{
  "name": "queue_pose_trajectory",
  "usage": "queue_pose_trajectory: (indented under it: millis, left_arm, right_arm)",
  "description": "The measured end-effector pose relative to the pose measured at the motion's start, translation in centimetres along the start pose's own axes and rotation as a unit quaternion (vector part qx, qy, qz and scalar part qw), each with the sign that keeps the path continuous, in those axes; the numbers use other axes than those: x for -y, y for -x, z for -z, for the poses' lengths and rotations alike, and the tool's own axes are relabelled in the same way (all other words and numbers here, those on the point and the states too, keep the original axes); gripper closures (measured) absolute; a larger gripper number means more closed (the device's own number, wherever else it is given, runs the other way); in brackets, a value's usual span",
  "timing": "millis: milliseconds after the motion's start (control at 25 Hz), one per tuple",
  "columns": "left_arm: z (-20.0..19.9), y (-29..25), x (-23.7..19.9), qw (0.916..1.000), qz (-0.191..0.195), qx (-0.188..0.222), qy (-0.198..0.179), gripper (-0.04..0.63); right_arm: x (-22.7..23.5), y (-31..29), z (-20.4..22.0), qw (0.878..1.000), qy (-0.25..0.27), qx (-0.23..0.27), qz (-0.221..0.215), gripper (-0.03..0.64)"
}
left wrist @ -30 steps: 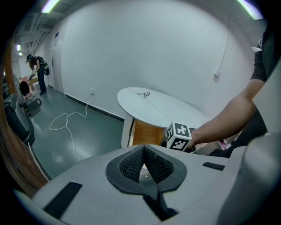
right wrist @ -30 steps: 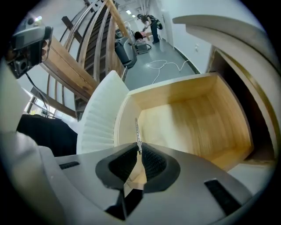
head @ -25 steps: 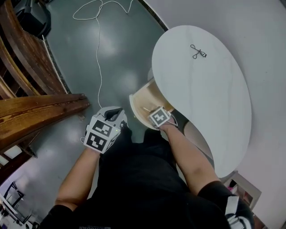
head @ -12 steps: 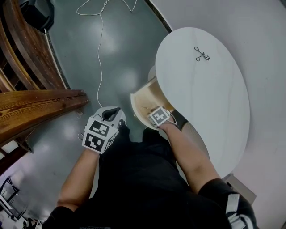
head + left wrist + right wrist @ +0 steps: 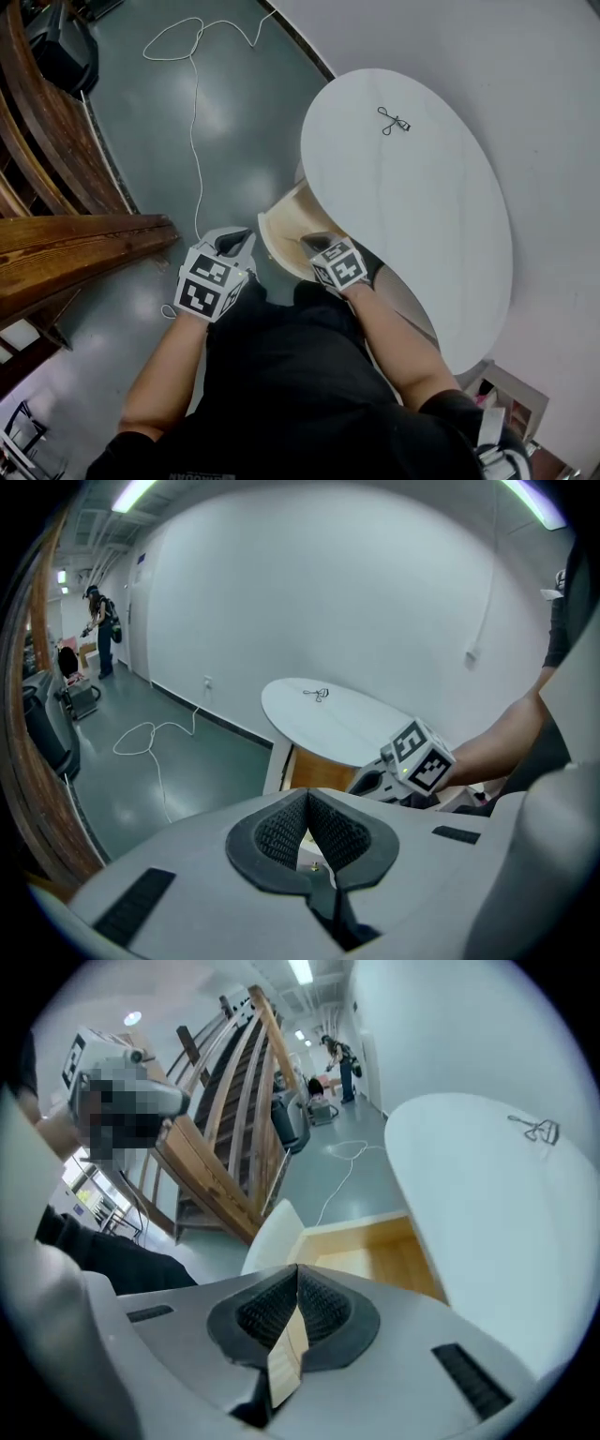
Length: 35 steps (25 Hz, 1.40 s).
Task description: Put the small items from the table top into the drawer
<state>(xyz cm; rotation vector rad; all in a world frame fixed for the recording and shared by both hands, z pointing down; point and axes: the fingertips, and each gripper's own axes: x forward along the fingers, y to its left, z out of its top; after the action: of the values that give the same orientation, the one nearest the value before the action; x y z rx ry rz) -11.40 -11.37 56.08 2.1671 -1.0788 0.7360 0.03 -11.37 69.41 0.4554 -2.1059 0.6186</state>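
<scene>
The right tongs (image 5: pixel 296 1279) are together, pad tips meeting. The pale strip in the slit behind them looks like the wood of the drawer (image 5: pixel 375 1251) beneath, not something held. Within the last second these jaws swung wide and snapped to again. In the head view the right tongs (image 5: pixel 319 246) have drawn back from over the drawer's middle to its near edge. I read that as a drop just made, so one item is likely now inside, though no view shows the drawer floor clearly enough to confirm it. The left tongs (image 5: pixel 307 799) are also closed with nothing between the pads. They hang idle over the floor just beside the drawer front (image 5: pixel 236 242), about where they were a second ago. The drawer (image 5: pixel 281 220) stands pulled out from under the white table (image 5: pixel 422 234). The only small thing on the top is a wire clip (image 5: pixel 394 121) at the far end, well apart from both tongs; it also shows in the right gripper view (image 5: pixel 534 1130) and the left gripper view (image 5: pixel 317 695). The task therefore seems nearly done, with that clip the last to fetch. Being thin and flat on the smooth top, it will need the tips set low and closed squarely on its wire.
</scene>
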Motion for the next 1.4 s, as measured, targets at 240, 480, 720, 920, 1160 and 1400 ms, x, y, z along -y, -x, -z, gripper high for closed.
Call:
queue_pose_trajectory:
  millis: [240, 480, 720, 920, 1160, 1400]
  left_arm:
    - [-2.7, -0.4, 1.3, 0.9993, 0.014, 0.017, -0.03, 0.58]
    - [-5.3, -1.0, 3.4, 0.9978, 0.021, 0.03, -0.055, 0.58]
    - [-7.7, -1.5, 5.5, 0.9967, 0.015, 0.049, -0.063, 0.58]
    - [-8.1, -1.5, 6.4, 0.9966, -0.004, 0.058, -0.058, 0.58]
    - [-8.2, -1.5, 7.3, 0.9968, -0.036, 0.057, -0.043, 0.58]
    - [-7.9, -0.9, 7.0, 0.9945, -0.088, 0.054, -0.017, 0.58]
  right_arm:
    - [-0.4, 7.6, -6.0, 0.99, -0.027, 0.137, 0.022, 0.609]
    - [3.9, 14.1, -8.1, 0.976, -0.024, 0.197, 0.087, 0.609]
    - [10.7, 18.4, -7.7, 0.966, -0.032, 0.211, 0.146, 0.609]
    - [15.9, 20.4, -8.0, 0.963, -0.011, 0.202, 0.179, 0.609]
    - [22.1, 21.5, -10.1, 0.96, 0.028, 0.192, 0.201, 0.609]
    - [28.4, 20.9, -10.5, 0.96, 0.057, 0.16, 0.224, 0.607]
